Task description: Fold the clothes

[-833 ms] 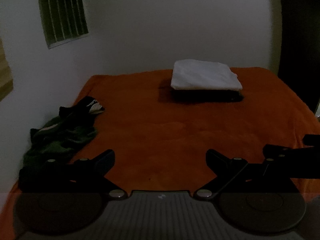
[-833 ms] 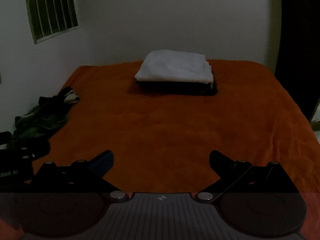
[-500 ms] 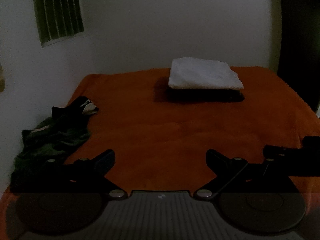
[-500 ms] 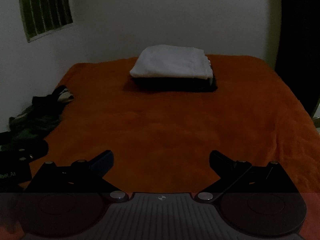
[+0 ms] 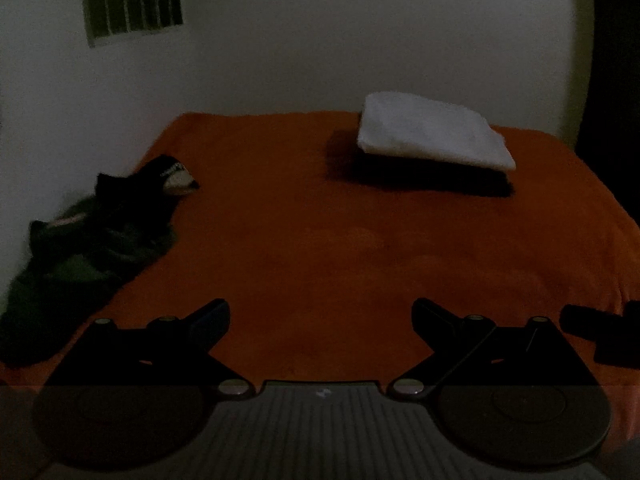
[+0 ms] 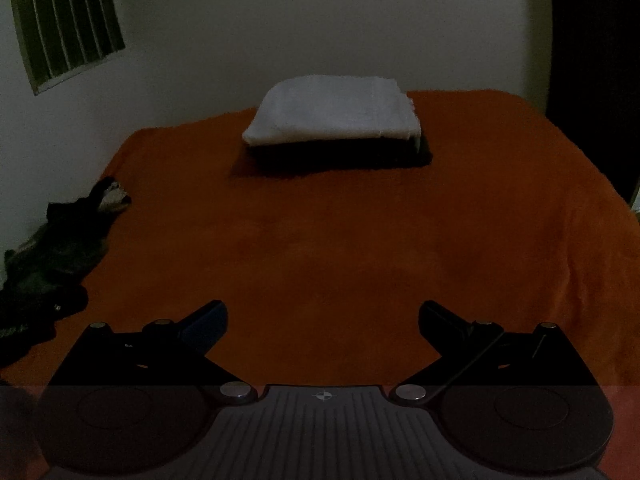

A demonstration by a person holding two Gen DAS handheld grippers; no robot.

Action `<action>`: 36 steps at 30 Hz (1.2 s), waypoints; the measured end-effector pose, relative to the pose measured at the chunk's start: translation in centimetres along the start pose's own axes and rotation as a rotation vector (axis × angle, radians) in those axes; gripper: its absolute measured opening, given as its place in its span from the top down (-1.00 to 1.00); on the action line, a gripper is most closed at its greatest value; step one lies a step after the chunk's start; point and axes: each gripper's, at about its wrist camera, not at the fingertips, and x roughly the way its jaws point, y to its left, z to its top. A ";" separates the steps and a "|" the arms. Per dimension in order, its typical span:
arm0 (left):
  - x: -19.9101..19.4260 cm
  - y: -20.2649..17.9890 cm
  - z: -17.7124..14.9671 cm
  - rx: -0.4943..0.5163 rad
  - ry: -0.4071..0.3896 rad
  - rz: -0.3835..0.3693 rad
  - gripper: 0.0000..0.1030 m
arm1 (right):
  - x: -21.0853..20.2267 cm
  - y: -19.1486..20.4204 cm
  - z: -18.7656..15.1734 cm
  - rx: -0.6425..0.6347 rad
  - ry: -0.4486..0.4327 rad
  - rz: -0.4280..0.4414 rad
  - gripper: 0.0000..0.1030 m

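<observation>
A folded white cloth (image 5: pixel 432 132) (image 6: pixel 334 110) lies on top of a dark folded garment (image 5: pixel 424 176) (image 6: pixel 340 156) at the far side of the orange bed (image 5: pixel 320 240) (image 6: pixel 340 248). A heap of crumpled dark green and black clothes (image 5: pixel 92 240) (image 6: pixel 60 244) sits at the bed's left edge by the wall. My left gripper (image 5: pixel 320 312) is open over the near bed, nothing between its fingers. My right gripper (image 6: pixel 323 314) is open too and holds nothing. Part of the right gripper (image 5: pixel 600 332) shows at the right edge of the left wrist view.
White walls close the bed in behind and on the left. A barred window (image 5: pixel 132 0) (image 6: pixel 64 28) sits high on the left wall. A dark opening (image 6: pixel 596 60) runs down the right side. The room is dim.
The left gripper's view has swung left and tilted, so the folded stack now sits further right. The right gripper has moved slightly closer to the stack. Both stay open.
</observation>
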 end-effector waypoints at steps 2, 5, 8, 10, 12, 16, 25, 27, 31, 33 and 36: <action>0.6 -0.1 -0.4 0.006 0.008 -0.010 -1.00 | 0.7 -0.1 -0.2 -0.007 0.025 -0.016 -1.00; 1.5 0.1 -1.1 0.012 -0.001 -0.006 -1.00 | 1.3 -0.6 -0.5 0.013 0.025 -0.023 -1.00; 2.9 0.7 -2.2 -0.025 -0.031 -0.005 -1.00 | 1.9 -1.0 -1.1 0.029 0.002 -0.011 -1.00; 3.9 0.9 -3.4 -0.070 -0.040 -0.027 -1.00 | 2.8 -1.1 -1.6 0.009 0.001 -0.021 -1.00; 5.0 1.5 -4.3 -0.111 0.006 -0.054 -1.00 | 3.3 -0.9 -2.3 -0.015 0.008 -0.039 -1.00; 6.1 2.1 -4.9 -0.123 0.083 -0.112 -1.00 | 4.3 -0.6 -2.1 -0.024 0.009 -0.054 -1.00; 7.7 3.3 -7.2 -0.151 0.036 -0.155 -1.00 | 5.9 -1.3 -4.0 0.054 -0.013 0.014 -1.00; 8.6 3.2 -7.4 -0.161 0.075 -0.129 -1.00 | 6.1 -1.3 -4.6 0.056 -0.016 0.020 -1.00; 8.1 3.1 -7.8 -0.169 0.071 -0.101 -1.00 | 6.3 -0.9 -5.2 0.034 -0.006 0.029 -1.00; 7.5 2.9 -7.7 -0.158 0.065 -0.092 -1.00 | 6.3 -1.0 -5.2 0.031 -0.004 0.055 -1.00; 6.5 4.0 -6.2 -0.163 0.071 -0.091 -1.00 | 5.8 -0.7 -4.8 -0.001 -0.009 0.067 -1.00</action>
